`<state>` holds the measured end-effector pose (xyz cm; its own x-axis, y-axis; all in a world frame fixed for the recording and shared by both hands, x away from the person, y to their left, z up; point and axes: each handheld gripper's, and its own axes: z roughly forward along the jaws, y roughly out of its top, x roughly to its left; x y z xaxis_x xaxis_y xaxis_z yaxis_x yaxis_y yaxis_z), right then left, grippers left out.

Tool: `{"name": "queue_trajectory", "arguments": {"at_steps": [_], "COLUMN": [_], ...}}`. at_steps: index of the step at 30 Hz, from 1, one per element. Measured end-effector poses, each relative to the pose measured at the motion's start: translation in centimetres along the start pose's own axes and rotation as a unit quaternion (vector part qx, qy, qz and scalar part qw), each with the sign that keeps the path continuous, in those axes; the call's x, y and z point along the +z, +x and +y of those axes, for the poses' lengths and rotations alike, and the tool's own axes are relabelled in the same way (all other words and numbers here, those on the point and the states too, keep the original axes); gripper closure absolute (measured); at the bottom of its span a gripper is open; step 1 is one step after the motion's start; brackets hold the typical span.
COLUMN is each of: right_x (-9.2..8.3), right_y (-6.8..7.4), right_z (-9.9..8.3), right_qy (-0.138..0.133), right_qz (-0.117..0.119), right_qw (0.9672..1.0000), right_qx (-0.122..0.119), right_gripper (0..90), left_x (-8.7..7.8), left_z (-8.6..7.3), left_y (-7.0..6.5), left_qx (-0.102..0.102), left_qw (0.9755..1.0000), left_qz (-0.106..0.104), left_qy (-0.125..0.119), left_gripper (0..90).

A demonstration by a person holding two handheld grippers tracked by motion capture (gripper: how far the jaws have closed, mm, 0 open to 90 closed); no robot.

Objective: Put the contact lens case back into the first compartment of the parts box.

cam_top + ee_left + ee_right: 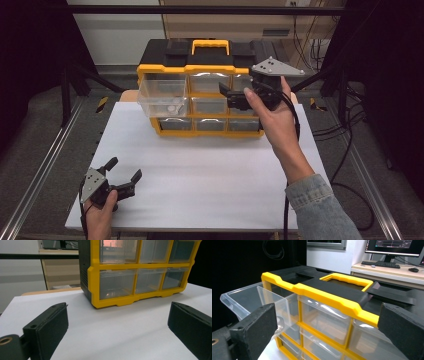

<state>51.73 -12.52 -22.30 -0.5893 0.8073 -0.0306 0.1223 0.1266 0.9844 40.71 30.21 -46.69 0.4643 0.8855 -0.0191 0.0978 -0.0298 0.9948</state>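
**At the far edge of the table, an open drawer waits beside the right tongs**

Across the white table (pixel 200 170) sits the biggest thing in the room's working area: a yellow-and-black organizer (pixel 200 95), set at the far edge with its clear drawers facing the person. Its long axis runs left to right across the table, and a yellow handle (pixel 210 46) lies flat on its black top.

From the top row, at the organizer's left end, one clear drawer (pixel 162 95) stands pulled out toward the person, well proud of the frame. Something small and pale lies in its bottom; I cannot make out what it is.

Up at the organizer's right end, the right tongs (pixel 231 95) are held in front of the top row, jaws spread wide and holding nothing. From the right gripper view they point along the cabinet's front toward the drawer (pixel 249 300), which lies off to the left of them, along the organizer's long axis, near but not touching.

Down at the near left corner of the table, the left tongs (pixel 124 175) rest low in the person's hand, jaws also wide apart and empty, well apart from the organizer (pixel 140 272).

My judgement is that the right hand is much the nearer to the open drawer, so any push or reach into it falls to that side, travelling leftward along the front.
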Motion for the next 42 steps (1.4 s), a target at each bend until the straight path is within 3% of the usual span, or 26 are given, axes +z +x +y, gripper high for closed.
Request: {"name": "queue_trajectory", "arguments": {"at_steps": [23,42], "right_x": [-3.1,-6.1], "right_y": [-3.4,-5.7], "right_z": [-2.3,-6.6], "right_qy": [0.007,0.009], "right_qz": [-0.031,-0.048], "right_qw": [0.9994,0.9978], "right_qx": [0.009,0.044], "right_gripper": [2.5,3.1], "left_x": [-0.2,-0.2], "left_z": [0.0,0.1], "left_y": [0.2,0.2], "left_qx": [-0.004,0.0], "left_qw": [1.0,1.0], "left_qz": [0.004,0.005], "left_qy": [-0.001,0.001], "left_gripper": [2.7,2.7]}}
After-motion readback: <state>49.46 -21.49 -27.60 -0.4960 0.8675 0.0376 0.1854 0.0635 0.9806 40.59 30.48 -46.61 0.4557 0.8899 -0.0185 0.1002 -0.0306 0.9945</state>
